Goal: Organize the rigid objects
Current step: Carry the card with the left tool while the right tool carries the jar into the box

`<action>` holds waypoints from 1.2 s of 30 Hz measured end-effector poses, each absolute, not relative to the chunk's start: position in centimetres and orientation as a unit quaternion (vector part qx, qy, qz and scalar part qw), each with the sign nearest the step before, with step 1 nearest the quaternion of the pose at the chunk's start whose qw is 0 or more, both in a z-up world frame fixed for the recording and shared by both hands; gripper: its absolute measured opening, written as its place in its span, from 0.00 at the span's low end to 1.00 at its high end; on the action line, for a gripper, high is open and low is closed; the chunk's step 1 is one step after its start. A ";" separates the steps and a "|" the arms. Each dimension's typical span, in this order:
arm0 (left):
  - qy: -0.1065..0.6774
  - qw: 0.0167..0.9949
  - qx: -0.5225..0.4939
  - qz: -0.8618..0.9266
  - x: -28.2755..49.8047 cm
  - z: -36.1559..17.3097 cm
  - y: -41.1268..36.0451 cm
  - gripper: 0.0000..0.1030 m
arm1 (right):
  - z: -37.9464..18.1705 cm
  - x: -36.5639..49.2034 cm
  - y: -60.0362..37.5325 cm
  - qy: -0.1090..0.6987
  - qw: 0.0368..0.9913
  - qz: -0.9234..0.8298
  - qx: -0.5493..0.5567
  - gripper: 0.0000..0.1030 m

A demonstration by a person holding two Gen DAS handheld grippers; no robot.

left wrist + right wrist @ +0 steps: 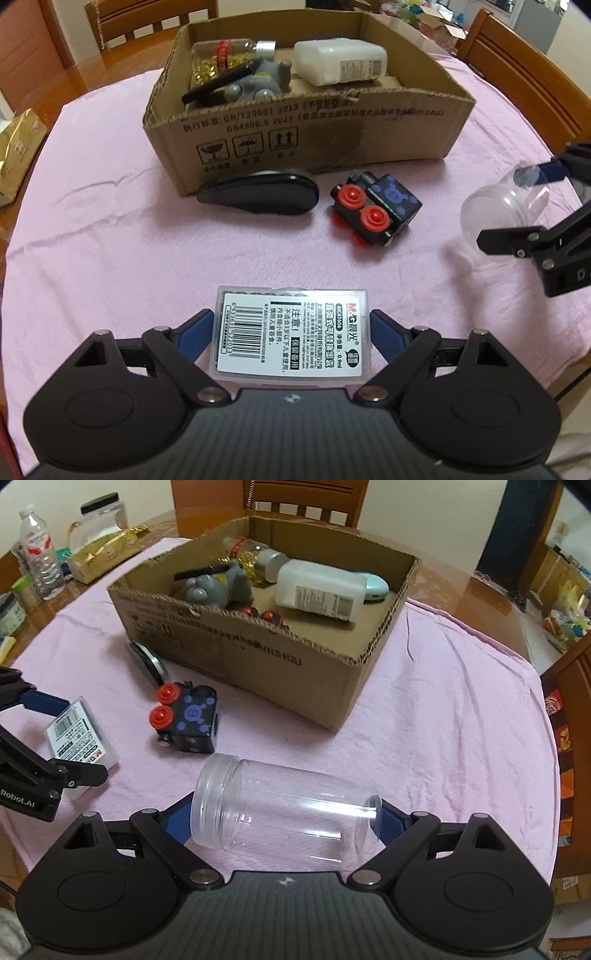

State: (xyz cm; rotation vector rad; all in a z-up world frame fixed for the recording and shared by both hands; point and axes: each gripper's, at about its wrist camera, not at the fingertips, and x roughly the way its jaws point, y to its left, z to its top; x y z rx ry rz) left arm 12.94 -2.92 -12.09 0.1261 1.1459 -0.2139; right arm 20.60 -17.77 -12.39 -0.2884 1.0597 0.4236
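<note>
My left gripper (291, 330) is shut on a clear plastic case with a white barcode label (290, 338), low over the pink cloth; it also shows in the right wrist view (79, 738). My right gripper (284, 818) is shut on a clear plastic jar (280, 812) lying sideways between its blue pads; the jar shows at the right in the left wrist view (506, 210). A black toy train with red wheels (375, 208) and a black oval object (258, 194) lie in front of the cardboard box (332, 133).
The box (280, 657) holds a grey toy animal (218, 585), a white bottle (321, 589), a jar of gold bits (221, 61) and a pale blue object (375, 585). A gold packet (103, 554), water bottle (40, 559) and chairs surround the table.
</note>
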 end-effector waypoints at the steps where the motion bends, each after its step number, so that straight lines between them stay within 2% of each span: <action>1: 0.541 0.832 0.062 -0.105 12.9 -11.8 -2.9 0.86 | -12.0 20.6 -17.9 0.498 0.832 0.204 -0.136 0.93; 23: 0.497 0.846 0.103 -0.166 16.2 -3.2 -3.1 0.86 | -3.4 25.8 -16.9 0.381 0.838 0.312 -0.236 0.93; 36: 0.442 0.877 0.103 -0.157 23.3 0.5 -3.9 0.86 | -5.0 30.9 -14.2 0.367 0.796 0.358 -0.322 0.93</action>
